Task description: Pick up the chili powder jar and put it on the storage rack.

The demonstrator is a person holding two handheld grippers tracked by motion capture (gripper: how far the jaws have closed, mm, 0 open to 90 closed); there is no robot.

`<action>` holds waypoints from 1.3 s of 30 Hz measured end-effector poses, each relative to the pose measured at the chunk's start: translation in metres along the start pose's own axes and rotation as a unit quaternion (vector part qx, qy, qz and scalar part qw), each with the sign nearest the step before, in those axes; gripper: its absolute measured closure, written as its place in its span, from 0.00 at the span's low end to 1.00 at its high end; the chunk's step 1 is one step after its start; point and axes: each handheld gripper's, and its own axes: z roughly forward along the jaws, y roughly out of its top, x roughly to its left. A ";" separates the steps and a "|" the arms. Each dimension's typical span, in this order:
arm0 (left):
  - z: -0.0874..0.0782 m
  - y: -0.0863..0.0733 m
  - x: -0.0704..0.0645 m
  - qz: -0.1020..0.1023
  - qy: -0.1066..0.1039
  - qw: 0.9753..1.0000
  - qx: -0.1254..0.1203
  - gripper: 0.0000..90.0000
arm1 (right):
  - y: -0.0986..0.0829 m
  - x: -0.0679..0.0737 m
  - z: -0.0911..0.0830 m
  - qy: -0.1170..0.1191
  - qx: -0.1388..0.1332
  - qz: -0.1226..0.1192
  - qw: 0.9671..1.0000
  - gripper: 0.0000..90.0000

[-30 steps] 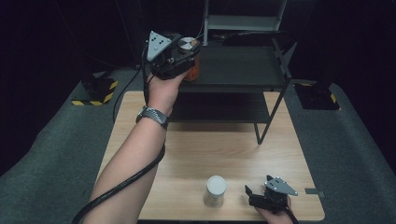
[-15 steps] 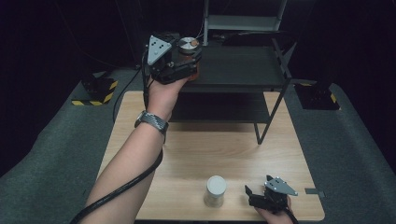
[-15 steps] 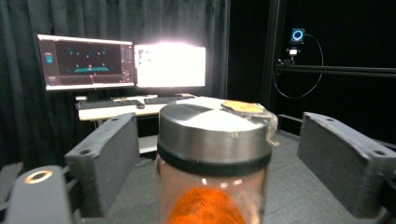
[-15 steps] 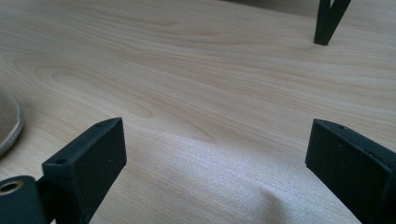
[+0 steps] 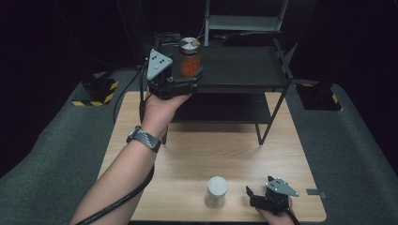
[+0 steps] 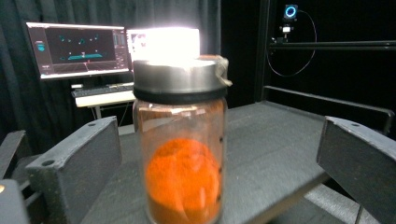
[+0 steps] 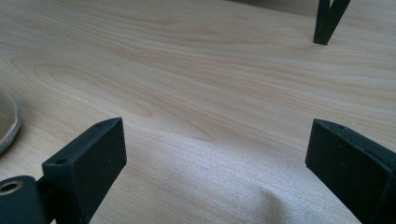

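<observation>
Now the left gripper (image 5: 187, 77) sits spread wide around the spice jar (image 5: 189, 58), upright at the shelf's (image 5: 244, 65) front-left corner, untouched. The right gripper (image 5: 263, 196), also apart, rests by the tabletop's (image 5: 220, 145) near edge.
</observation>
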 end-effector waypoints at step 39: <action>-0.103 -0.110 -0.024 0.040 -0.030 0.997 0.051 0.00 | 0.000 0.002 0.000 -0.004 0.001 -0.005 1.000 0.05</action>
